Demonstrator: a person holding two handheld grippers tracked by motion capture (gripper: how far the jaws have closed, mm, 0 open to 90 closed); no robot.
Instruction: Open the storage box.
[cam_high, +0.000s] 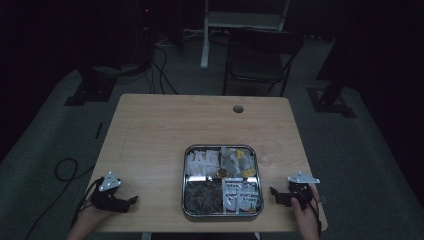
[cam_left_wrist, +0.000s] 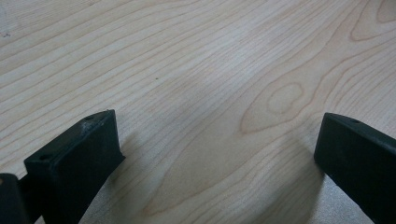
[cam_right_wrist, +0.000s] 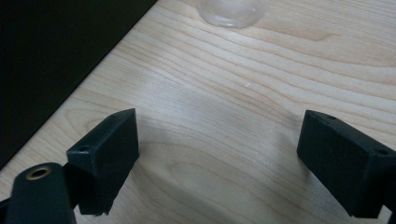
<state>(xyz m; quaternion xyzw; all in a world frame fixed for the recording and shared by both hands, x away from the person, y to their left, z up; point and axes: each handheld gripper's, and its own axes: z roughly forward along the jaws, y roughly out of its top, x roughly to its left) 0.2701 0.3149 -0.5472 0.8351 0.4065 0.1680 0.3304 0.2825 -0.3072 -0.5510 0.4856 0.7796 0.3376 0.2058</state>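
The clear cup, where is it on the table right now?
In the high view the clear cup stands on the table just right of the metal tray, beyond the right gripper.

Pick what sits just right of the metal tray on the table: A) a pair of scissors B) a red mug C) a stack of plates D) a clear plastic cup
D: a clear plastic cup stands on the table beside the right edge of the metal tray.
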